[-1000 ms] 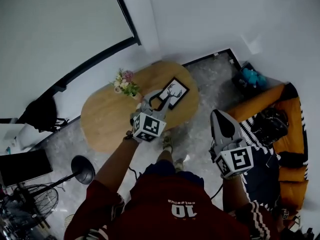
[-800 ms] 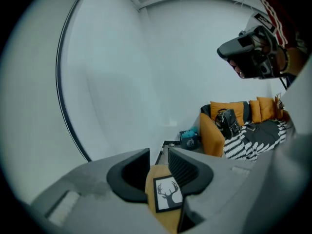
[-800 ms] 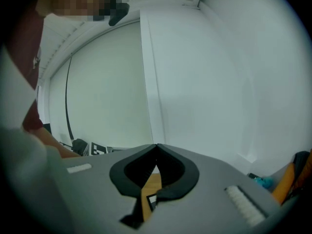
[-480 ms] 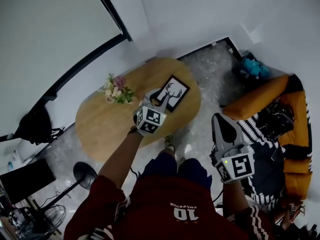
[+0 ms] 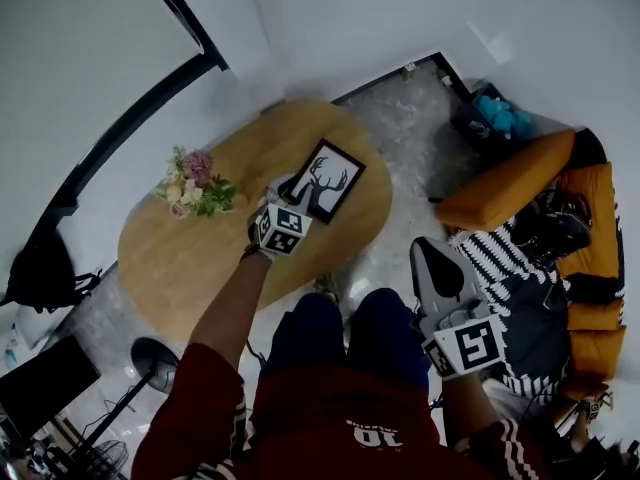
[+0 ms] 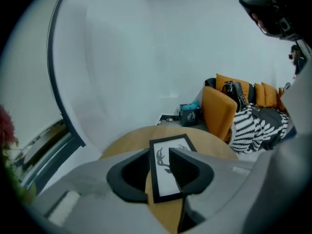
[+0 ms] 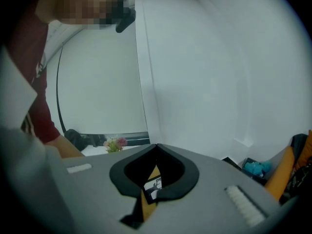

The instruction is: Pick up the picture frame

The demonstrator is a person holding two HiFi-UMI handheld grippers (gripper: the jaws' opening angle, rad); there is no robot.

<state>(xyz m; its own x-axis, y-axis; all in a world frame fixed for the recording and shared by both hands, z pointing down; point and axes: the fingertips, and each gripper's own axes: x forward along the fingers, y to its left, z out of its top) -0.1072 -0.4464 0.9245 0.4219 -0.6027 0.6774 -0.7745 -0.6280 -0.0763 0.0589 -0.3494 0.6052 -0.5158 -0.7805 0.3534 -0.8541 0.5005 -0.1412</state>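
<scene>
The picture frame (image 5: pixel 325 180), black-edged with a deer-antler print, lies flat on the oval wooden table (image 5: pixel 200 258). My left gripper (image 5: pixel 285 188) hangs low over the table at the frame's near left corner. In the left gripper view the frame (image 6: pixel 170 172) shows in the gap of the left gripper (image 6: pixel 159 152). Its jaws have just been opening further and are open, with neither pad pressing the frame. My right gripper (image 5: pixel 427 243) hangs off the table's right side over the floor, jaws shut and empty. Through the right gripper (image 7: pixel 157 146) a bit of the frame (image 7: pixel 153 184) is visible.
A small vase of flowers (image 5: pixel 192 183) stands on the table left of the frame. An orange sofa (image 5: pixel 510 183) with a striped throw (image 5: pixel 510 278) and a black bag (image 5: pixel 560 233) is at the right. A dark lamp base (image 5: pixel 160 353) sits on the floor at the lower left.
The left gripper has dropped down to the table, close to the frame's near corner. The right gripper has sunk a little beside the table.
</scene>
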